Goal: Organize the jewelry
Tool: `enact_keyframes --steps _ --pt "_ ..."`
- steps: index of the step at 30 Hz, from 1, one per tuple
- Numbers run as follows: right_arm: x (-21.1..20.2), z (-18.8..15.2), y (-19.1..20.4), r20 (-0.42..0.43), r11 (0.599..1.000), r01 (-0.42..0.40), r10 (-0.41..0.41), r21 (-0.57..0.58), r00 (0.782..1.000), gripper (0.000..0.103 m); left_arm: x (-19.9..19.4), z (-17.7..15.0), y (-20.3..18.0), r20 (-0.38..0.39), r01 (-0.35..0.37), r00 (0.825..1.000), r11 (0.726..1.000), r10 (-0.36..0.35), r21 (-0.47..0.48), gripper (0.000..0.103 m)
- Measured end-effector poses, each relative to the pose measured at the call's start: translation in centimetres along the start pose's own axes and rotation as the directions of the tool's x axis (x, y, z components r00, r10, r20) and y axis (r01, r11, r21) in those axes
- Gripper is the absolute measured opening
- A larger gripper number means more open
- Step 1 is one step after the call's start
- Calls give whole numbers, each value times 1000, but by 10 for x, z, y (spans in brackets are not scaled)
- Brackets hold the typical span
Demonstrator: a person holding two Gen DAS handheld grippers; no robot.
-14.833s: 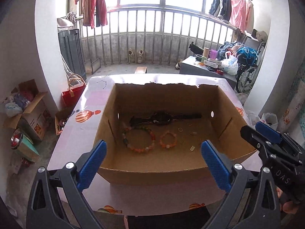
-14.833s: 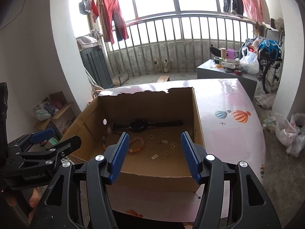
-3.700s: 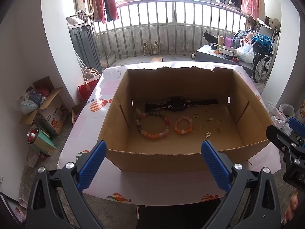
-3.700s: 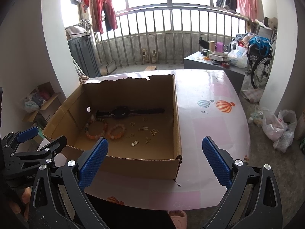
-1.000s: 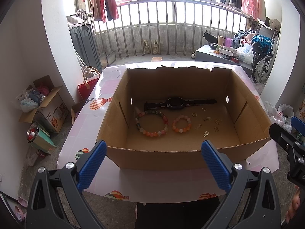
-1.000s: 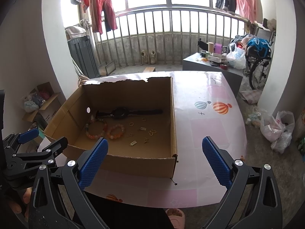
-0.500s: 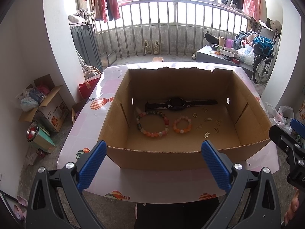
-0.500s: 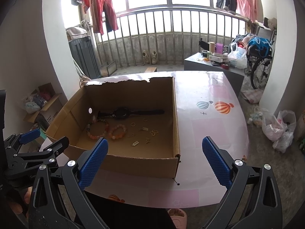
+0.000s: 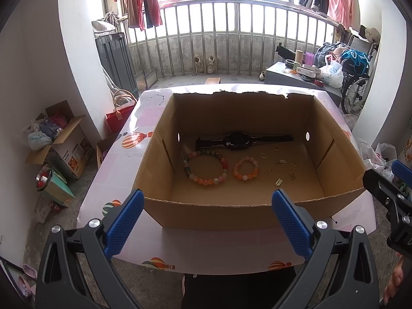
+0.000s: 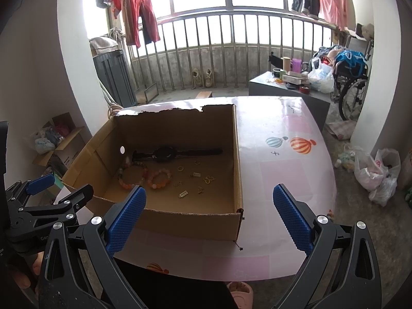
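1. Where the glossy balloon-print bench [image 9: 121, 154] carries it, an open corrugated cardboard box [image 9: 164, 154] with a torn far rim holds all the jewelry.
2. Against the box's far wall lies a black watch [image 9: 238, 140], strap flat.
3. Nearer than the watch sit a large round-bead bracelet [image 9: 206, 166] and a smaller orange one [image 9: 246, 168]; small gold pieces [image 9: 279, 162] scatter beside them.
4. Left tongs [image 9: 206, 222] and right tongs [image 10: 209, 216] hang released, empty, short of the box's near wall.

Railing: I see a grey metal balcony railing [image 9: 231, 38] with red hanging clothes [image 9: 140, 2]
Floor: pale shoes [image 9: 204, 63], open cardboard carton [image 9: 64, 139]
Right: wheelchair [image 10: 352, 82]
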State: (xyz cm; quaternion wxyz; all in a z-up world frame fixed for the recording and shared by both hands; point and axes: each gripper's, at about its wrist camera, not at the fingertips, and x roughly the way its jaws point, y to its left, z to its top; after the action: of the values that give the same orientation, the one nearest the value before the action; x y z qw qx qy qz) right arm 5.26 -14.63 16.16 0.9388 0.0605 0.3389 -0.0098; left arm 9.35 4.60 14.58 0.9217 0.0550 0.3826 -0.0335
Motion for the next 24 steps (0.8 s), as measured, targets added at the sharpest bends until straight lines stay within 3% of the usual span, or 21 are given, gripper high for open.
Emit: enact_keyframes --steps 24 --pt "0 -1 3 -5 1000 -4 4 -4 1000 95 0 -1 0 0 1 1000 1000 -1 -1 97"
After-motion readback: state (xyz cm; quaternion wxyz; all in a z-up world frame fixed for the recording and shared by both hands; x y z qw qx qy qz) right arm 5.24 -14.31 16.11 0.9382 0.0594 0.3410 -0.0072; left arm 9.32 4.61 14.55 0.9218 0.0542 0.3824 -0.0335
